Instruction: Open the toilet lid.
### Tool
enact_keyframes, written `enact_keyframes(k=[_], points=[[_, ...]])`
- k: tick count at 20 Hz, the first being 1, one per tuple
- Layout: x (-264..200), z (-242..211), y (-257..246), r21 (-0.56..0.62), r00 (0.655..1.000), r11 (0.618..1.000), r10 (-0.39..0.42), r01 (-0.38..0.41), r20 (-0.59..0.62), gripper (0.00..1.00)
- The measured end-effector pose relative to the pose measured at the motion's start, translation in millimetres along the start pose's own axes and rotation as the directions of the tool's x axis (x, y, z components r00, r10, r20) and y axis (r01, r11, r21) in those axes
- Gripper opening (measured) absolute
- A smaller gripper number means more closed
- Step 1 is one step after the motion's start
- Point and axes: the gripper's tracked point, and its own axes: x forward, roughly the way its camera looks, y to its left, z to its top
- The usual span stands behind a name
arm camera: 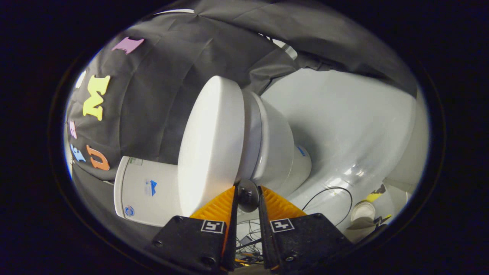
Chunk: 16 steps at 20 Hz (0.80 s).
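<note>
Clamped by both gripper (247,194) fingers on the dark knob (247,195) at the toilet lid (212,145) front edge, bare floor (344,126) beyond the bowl (275,141).

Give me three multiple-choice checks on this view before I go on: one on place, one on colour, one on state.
1. The round dark knob sits:
A. between the fingers
B. on the tank
C. on the floor

2. The toilet lid is:
A. black
B. white
C. orange

3. The lid is:
A. taken off
B. fully raised
C. closed down over the seat

Answers:
1 A, it lies in the gripper gap at the lid's edge.
2 B, like the tank.
3 C, it lies close against the seat and bowl.
</note>
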Motion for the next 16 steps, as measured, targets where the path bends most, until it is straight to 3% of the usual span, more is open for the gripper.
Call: enact_keyframes(k=[4,6,16], points=[[1.0,4.8,-0.3,0.106,0.998,0.993,0.060,-0.059,-0.008,0.30],[1.0,6.1,1.7,0.140,0.997,0.987,0.075,-0.074,0.000,0.23],[-11.0,8.6,17.5,0.121,1.000,0.992,0.017,-0.017,0.001,0.12]])
